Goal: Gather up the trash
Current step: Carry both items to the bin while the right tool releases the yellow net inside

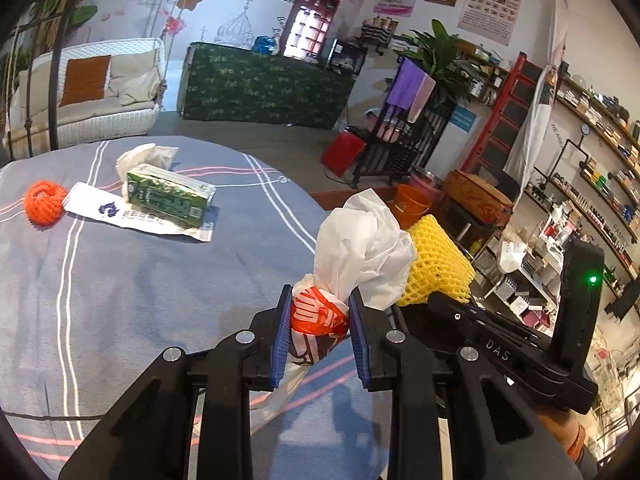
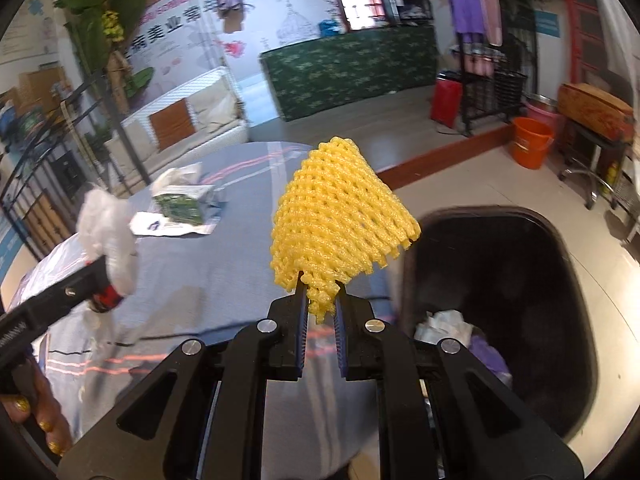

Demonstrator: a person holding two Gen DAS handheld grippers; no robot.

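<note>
My left gripper [image 1: 318, 316] pinches a crumpled plastic bag [image 1: 360, 248], my right gripper [image 2: 322, 304] a yellow foam net [image 2: 340, 216] (barely); it could slip short of the black bin [image 2: 500, 280], lower right.

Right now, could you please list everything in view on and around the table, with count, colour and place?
Crumpled plastic bag: one, white with orange print, clamped in left gripper.
Foam fruit net: one, yellow, pinched in right gripper.
Foam net: one, orange, far left on table.
Carton: one, green, lying on a wrapper.
Wrapper: one, white, flat on table.
Tissue: one, white, behind carton.
Table cloth: one, grey-blue striped.
Bin: one, black, beside table, trash inside.
Bucket: one, orange, on floor.
Hand: one, lower left of right wrist view.
</note>
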